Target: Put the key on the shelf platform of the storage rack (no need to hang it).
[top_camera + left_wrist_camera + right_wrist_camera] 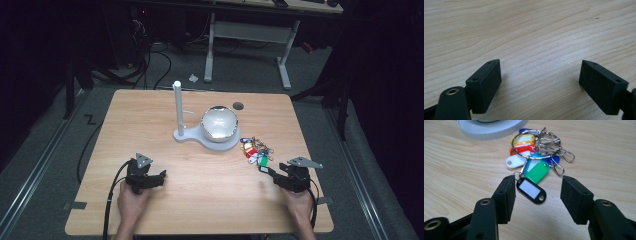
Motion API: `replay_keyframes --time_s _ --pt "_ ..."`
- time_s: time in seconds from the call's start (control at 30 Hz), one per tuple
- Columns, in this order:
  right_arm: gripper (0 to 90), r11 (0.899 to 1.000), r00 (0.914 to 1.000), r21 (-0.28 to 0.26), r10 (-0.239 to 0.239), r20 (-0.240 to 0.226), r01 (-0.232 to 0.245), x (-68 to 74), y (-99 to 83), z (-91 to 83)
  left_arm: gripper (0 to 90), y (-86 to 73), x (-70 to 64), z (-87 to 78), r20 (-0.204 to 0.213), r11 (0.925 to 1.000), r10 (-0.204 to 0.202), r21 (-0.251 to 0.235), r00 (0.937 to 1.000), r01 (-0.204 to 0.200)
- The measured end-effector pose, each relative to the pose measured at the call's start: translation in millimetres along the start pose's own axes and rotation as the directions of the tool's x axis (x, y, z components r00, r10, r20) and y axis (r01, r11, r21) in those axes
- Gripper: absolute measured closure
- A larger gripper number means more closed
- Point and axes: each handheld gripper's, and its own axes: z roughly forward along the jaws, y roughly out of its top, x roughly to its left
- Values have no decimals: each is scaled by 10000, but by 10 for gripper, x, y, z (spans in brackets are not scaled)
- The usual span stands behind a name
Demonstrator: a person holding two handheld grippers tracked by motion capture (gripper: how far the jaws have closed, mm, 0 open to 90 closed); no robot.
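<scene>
A bunch of coloured key tags on a metal ring [255,150] [534,157] lies right of a white stand's base. A black tag [531,190] with a white label lies nearest, between the jaws of my right gripper [267,171] [537,192], which is open and low over the table. A green tag [537,172] and a white tag [515,161] lie just beyond it. My left gripper [160,176] [540,75] is open over bare wood at the front left, with nothing between its jaws.
A white stand [207,135] with an upright post [178,105] and a shiny dome [219,122] sits mid-table; its base rim [491,128] appears in the right gripper view. A dark round hole [238,106] marks the table's back. Bare wood [524,30] lies between the grippers.
</scene>
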Motion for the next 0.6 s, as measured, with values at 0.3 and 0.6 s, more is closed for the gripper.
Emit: replay_keyframes --time_s 0.3,0.6 --pt "539 9988 9980 -48 -490 -399 489 130 173 56 185 1 2 1 14 10000 -11 -2 10000 11" --pt "609 9948 9918 257 -965 -844 989 154 367 228 185 1 2 1 14 10000 -11 -2 10000 11"
